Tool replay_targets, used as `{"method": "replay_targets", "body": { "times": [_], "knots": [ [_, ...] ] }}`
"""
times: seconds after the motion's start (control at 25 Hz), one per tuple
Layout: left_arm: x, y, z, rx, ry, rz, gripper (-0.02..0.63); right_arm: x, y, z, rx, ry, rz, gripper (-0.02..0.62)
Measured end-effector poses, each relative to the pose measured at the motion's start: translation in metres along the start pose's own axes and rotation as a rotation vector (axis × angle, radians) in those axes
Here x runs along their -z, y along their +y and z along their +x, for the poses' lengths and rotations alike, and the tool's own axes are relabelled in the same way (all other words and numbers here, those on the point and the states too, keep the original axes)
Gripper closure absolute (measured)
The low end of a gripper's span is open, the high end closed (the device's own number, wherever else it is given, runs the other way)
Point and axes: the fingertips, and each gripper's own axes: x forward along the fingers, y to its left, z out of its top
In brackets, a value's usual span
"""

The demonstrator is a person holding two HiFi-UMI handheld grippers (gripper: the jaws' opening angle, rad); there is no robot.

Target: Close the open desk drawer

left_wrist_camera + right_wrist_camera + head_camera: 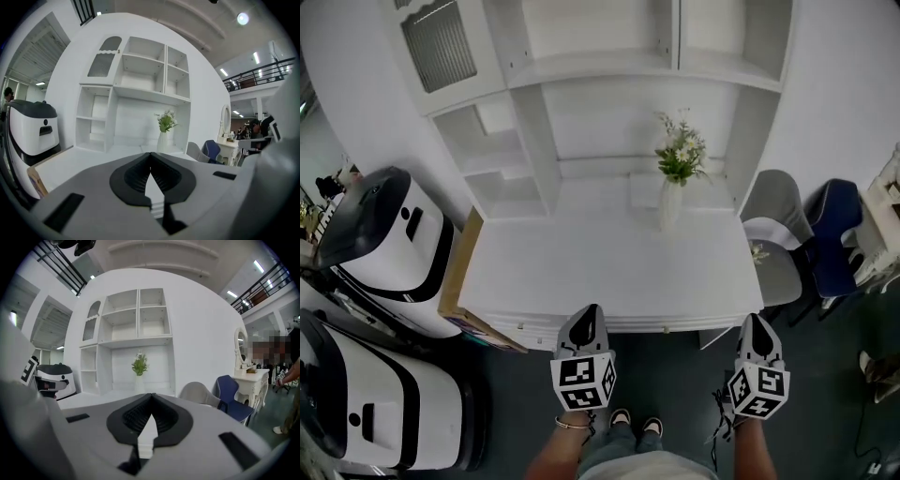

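Note:
A white desk (581,258) with a shelf hutch fills the middle of the head view. Its front edge (609,325) runs just past my two grippers. A white panel (713,337) juts out from under that edge at the right; I take it for the open drawer, and most of it is hidden. My left gripper (589,313) (150,154) points at the front edge near the middle, shut on nothing. My right gripper (756,322) (151,395) hovers at the desk's right front corner, just right of the panel, also shut and empty.
A white vase with flowers (671,202) stands at the back of the desktop. Two white-and-black machines (389,244) (366,403) and a wooden board (457,267) crowd the desk's left side. A grey chair (773,234) and a blue chair (834,234) stand at the right.

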Motion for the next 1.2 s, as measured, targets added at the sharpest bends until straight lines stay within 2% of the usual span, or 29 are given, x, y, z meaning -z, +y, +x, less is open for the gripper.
{"method": "replay_targets", "body": {
  "times": [0.24, 0.36, 0.52, 1.2],
  "knots": [
    [-0.026, -0.006, -0.002, 0.02, -0.052, 0.025, 0.588, -0.012, -0.003, -0.011, 0.007, -0.039, 0.047, 0.588],
    [-0.027, -0.008, -0.004, 0.026, -0.052, 0.031, 0.588, -0.011, 0.0, -0.012, 0.008, -0.039, 0.052, 0.588],
    [-0.026, -0.011, -0.005, 0.033, -0.053, 0.03, 0.588, -0.009, 0.001, -0.015, 0.042, -0.005, -0.006, 0.591],
    [-0.022, -0.015, -0.009, 0.029, -0.051, 0.011, 0.588, -0.011, 0.001, -0.021, 0.038, -0.007, 0.031, 0.591]
  ]
}}
